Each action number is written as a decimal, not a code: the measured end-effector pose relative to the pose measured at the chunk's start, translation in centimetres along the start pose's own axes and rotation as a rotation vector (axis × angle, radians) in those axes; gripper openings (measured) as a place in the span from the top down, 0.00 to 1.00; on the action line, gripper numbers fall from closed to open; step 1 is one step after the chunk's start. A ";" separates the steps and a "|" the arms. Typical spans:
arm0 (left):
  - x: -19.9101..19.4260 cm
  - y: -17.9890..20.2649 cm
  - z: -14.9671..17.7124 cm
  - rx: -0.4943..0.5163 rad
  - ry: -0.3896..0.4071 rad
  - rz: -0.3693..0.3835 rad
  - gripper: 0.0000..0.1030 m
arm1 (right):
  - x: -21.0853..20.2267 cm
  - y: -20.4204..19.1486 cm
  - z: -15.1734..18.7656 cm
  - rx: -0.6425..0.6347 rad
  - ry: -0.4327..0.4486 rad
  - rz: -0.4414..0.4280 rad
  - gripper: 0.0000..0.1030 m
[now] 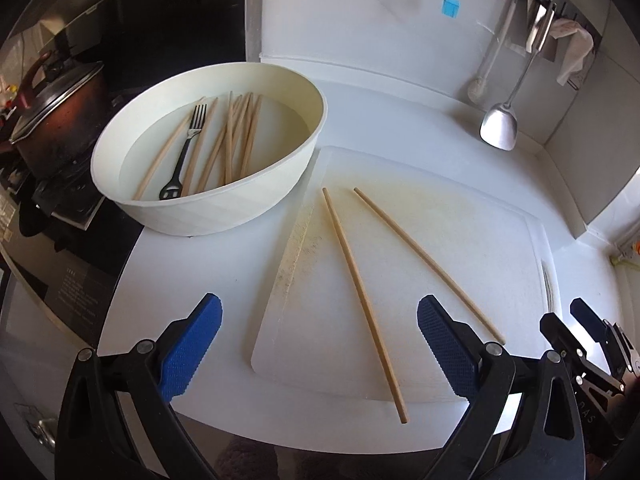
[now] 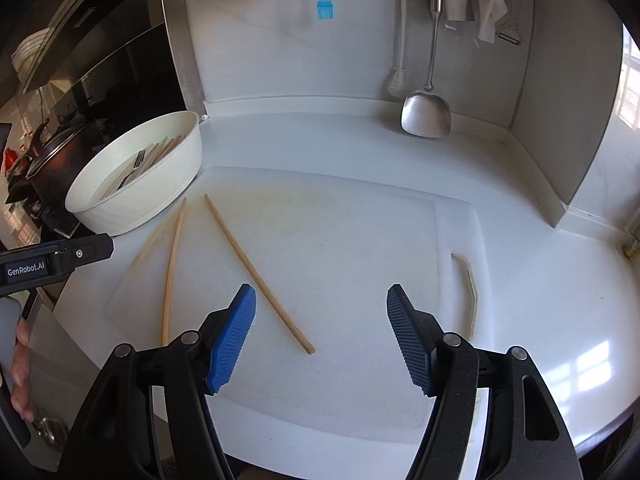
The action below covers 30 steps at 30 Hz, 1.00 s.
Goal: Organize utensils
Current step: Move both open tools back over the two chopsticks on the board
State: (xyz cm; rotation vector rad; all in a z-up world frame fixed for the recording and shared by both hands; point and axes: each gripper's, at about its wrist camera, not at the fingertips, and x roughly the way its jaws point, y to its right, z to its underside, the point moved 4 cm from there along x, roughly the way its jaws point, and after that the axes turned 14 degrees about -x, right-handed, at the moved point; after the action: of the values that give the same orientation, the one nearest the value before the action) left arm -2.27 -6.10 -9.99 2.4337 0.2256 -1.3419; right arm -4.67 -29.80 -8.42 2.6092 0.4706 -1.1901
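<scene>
Two wooden chopsticks lie apart on the white cutting board (image 1: 460, 232): the left chopstick (image 1: 362, 296) and the right chopstick (image 1: 428, 264). They also show in the right wrist view, left chopstick (image 2: 172, 268) and right chopstick (image 2: 258, 272). A cream bowl (image 1: 224, 204) at the board's far left holds several chopsticks and a black-handled fork (image 1: 184, 152). My left gripper (image 1: 320, 320) is open and empty, above the board's near edge. My right gripper (image 2: 322, 308) is open and empty, just right of the right chopstick's near end.
A steel spatula (image 2: 426, 114), a white brush and a blue silicone brush (image 2: 325, 9) hang on the back wall. A dark lidded pot (image 1: 60, 120) sits on the stove at the left. The counter's front edge is close below both grippers.
</scene>
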 end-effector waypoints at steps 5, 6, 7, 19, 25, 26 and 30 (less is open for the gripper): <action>1.1 0.3 1.0 -0.047 0.019 -0.036 0.06 | 1.9 0.5 -0.4 -0.002 0.023 -0.060 0.37; 1.5 0.4 1.3 -0.055 0.022 -0.027 0.06 | 2.3 0.5 -0.6 -0.007 0.033 -0.073 0.37; 2.0 0.5 1.6 -0.059 0.023 -0.023 0.06 | 2.6 0.4 -0.7 -0.014 0.040 -0.085 0.37; 6.3 -0.8 3.4 -0.246 0.044 -0.110 0.06 | 7.8 -1.6 -2.2 -0.162 0.010 -0.224 0.37; 6.4 -0.9 3.4 -0.292 0.080 -0.129 0.06 | 9.0 -2.2 -1.9 -0.236 0.006 -0.242 0.37; 6.5 -0.9 3.4 -0.293 0.084 -0.138 0.06 | 9.2 -2.3 -1.9 -0.245 0.003 -0.246 0.37; 6.7 -0.7 3.8 -0.294 0.099 -0.161 0.06 | 9.8 -2.4 -2.1 -0.261 -0.004 -0.260 0.37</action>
State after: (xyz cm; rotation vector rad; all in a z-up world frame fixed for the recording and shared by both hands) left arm -1.89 -7.08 -17.62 2.2714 0.6107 -1.1576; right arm 1.88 -24.98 -14.74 2.3747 0.9213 -1.1191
